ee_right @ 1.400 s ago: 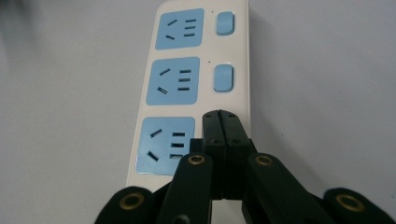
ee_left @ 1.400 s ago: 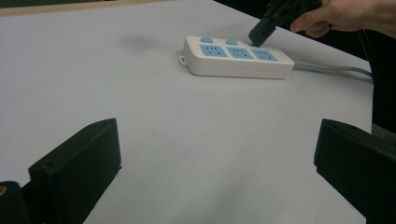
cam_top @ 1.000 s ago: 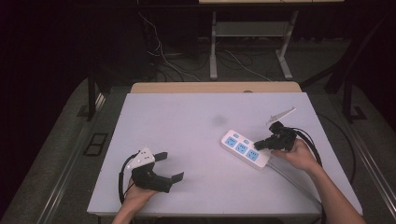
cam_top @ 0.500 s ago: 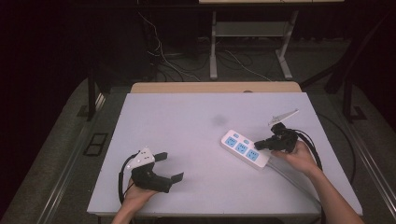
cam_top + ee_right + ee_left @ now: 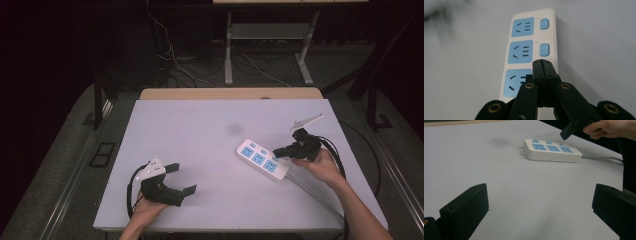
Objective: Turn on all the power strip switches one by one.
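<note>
Right gripper [image 5: 278,152] at the power strip [image 5: 262,160]
Its fingers are pressed together over the last blue switch — left gripper [image 5: 181,179] rests on the counter [image 5: 200,125], fingers spread.

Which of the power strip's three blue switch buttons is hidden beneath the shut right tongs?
The one at the cable end of the power strip, beside the nearest socket; right tongs cover it, the other two show.

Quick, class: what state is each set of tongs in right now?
Left tongs: open, holding nothing, above the white table.
Right tongs: shut, empty, tips over the white power strip with blue sockets.
</note>
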The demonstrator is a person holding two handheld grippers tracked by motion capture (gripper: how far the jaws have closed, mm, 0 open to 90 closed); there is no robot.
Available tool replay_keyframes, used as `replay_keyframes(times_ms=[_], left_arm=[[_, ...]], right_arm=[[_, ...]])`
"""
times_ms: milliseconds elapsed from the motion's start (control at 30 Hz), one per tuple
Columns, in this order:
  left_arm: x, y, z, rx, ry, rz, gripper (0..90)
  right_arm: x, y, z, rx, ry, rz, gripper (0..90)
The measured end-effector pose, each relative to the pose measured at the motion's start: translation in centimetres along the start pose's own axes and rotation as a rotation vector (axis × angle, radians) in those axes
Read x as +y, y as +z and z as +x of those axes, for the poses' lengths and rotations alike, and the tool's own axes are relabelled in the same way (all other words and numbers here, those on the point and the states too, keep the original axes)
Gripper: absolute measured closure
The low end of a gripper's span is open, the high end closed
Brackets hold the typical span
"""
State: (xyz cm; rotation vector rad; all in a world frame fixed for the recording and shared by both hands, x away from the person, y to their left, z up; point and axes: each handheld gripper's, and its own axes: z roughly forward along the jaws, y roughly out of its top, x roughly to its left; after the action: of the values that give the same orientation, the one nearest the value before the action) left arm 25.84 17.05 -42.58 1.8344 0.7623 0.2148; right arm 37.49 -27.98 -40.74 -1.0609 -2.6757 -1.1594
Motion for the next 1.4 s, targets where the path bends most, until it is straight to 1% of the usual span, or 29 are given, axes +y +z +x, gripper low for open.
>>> replay_keyframes(times_ms=[133,167,500,567,867,967,1200,1400], left_arm=[[0.0,0.0,0.0,-0.001,0.001,-0.005,0.0],[0.0,-0.1,0.0,-0.001,0.002,-0.005,0.0],[0.0,-0.1,0.0,-0.001,0.003,-0.006,0.0],[0.0,-0.1,0.0,0.003,0.004,-0.008,0.0],[0.0,-0.1,0.0,0.002,0.005,-0.007,0.0],[0.0,-0.2,0.0,0.004,0.003,-0.009,0.0],[0.0,-0.2,0.0,-0.003,0.003,-0.007,0.0],[0.0,-0.1,0.0,-0.004,0.001,-0.007,0.0]], right_arm=[[0.6,-0.6,0.2,-0.004,-0.007,-0.007,90.0],[1.0,-0.9,0.4,-0.008,-0.016,-0.007,90.0],[2.6,-1.6,0.7,-0.017,-0.036,-0.001,90.0],[2.7,-1.6,0.8,-0.019,-0.037,-0.001,90.0],[3.6,-0.8,0.9,-0.024,-0.058,0.025,90.0],[3.7,-0.4,1.0,-0.026,-0.055,0.036,90.0],[4.0,0.2,1.1,-0.025,-0.070,0.036,90.0],[4.3,0.6,1.1,-0.024,-0.068,0.041,90.0]])
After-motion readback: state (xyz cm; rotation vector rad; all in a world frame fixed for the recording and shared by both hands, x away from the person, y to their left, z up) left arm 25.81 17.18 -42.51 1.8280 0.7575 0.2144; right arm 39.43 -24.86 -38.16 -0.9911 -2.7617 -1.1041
